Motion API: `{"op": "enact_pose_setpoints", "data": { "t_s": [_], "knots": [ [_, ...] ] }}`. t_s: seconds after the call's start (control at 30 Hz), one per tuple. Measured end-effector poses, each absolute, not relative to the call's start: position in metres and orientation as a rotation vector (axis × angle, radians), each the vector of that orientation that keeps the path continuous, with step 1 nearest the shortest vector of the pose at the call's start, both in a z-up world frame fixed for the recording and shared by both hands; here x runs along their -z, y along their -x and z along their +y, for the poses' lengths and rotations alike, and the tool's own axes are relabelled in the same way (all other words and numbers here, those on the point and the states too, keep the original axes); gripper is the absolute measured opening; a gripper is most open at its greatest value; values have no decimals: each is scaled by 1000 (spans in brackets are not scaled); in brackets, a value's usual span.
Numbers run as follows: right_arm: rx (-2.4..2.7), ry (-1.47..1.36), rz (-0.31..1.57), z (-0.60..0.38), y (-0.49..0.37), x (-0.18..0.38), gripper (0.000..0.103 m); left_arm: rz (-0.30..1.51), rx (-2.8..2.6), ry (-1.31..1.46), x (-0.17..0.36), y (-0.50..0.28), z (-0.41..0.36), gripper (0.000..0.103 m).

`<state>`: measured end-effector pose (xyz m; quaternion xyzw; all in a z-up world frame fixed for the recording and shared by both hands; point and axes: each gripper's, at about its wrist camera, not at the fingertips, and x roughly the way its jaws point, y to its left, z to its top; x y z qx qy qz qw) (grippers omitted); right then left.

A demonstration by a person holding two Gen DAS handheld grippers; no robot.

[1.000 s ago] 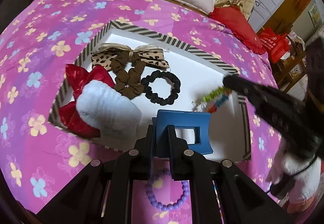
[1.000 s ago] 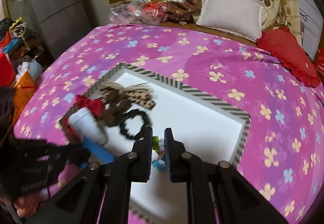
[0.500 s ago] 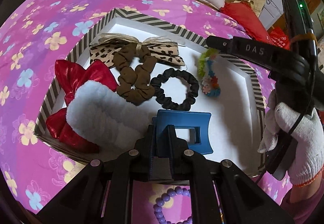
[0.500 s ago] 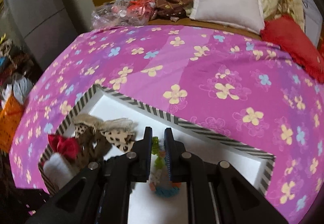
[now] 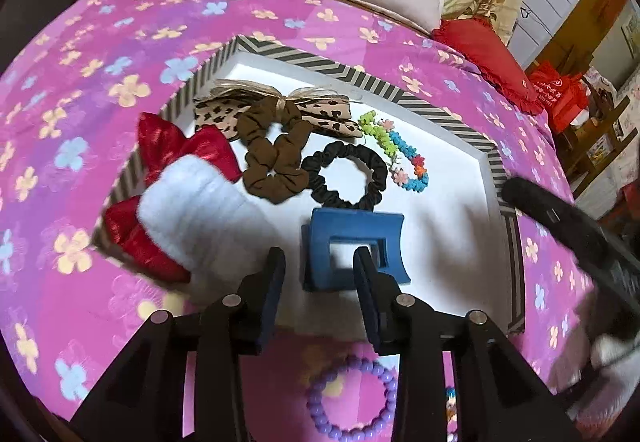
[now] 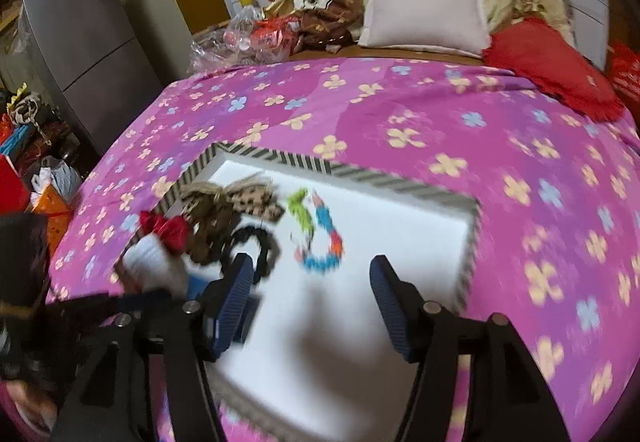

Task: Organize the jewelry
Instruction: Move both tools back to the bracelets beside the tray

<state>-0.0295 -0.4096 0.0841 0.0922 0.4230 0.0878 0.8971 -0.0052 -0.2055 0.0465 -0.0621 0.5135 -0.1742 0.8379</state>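
Striped-rim white tray (image 5: 416, 101): blue rectangular plastic claw clip (image 5: 354, 247) at near edge, released between opening left gripper (image 5: 320, 296) jaws. Multicoloured flower-bead bracelet (image 6: 320, 238) lies farther in, beyond opening, empty right gripper (image 6: 312, 292).

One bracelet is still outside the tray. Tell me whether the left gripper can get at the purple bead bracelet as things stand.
Probably yes. The purple bead bracelet lies bare on the bedspread, outside the tray, below the left gripper, whose jaws are opening off the blue claw clip. It would need to pull back first.
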Motion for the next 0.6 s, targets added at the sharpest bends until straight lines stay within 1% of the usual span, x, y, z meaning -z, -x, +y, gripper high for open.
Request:
{"op": "enact_pose_setpoints", "data": {
  "t_s": [0.2, 0.43, 0.6],
  "knots": [
    [-159, -224, 827, -412, 100, -94, 69, 1029, 352, 88, -61, 33, -201, 33],
    [-130, -201, 771, -400, 159, -108, 71, 945, 347, -3, -78, 77, -200, 33],
    [-133, -161, 753, -386, 190, -107, 71, 904, 335, -51, -84, 103, -198, 33]
  ]
}}
